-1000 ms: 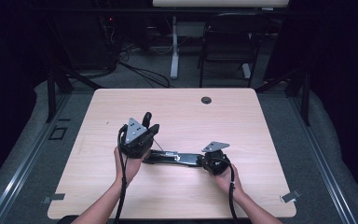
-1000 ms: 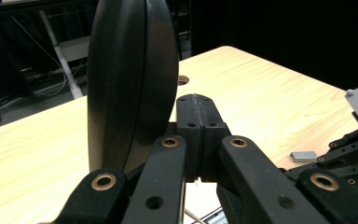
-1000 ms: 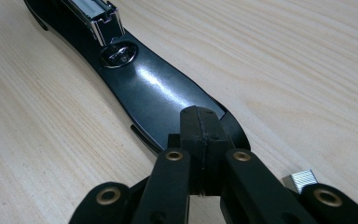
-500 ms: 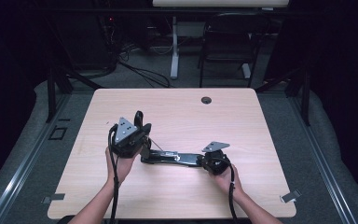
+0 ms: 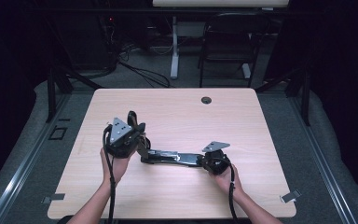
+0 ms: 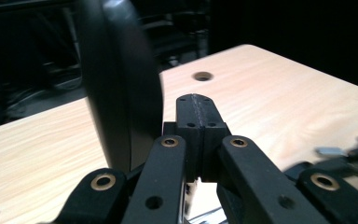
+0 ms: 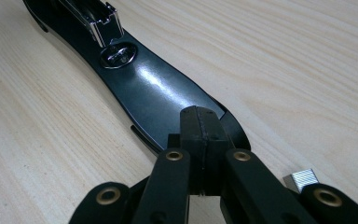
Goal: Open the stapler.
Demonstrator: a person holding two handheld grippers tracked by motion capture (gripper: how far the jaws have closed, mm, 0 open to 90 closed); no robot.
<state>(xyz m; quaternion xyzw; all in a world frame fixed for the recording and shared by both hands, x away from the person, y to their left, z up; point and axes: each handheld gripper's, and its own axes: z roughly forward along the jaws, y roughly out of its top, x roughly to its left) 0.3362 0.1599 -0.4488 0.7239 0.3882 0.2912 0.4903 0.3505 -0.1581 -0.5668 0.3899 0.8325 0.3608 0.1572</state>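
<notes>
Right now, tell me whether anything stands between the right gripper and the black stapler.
Nothing visible does. The right gripper, jaws shut, sits right over the stapler's near end. A small metal block lies on the table off to one side, clear of that line.

The table [image 5: 177, 112] is lit evenly from above while the room behind sits nearly black. Glare streaks the glossy black stapler base [image 7: 154, 88], and the near jaws and the curved black part at the left gripper view's edge blur softly.
</notes>
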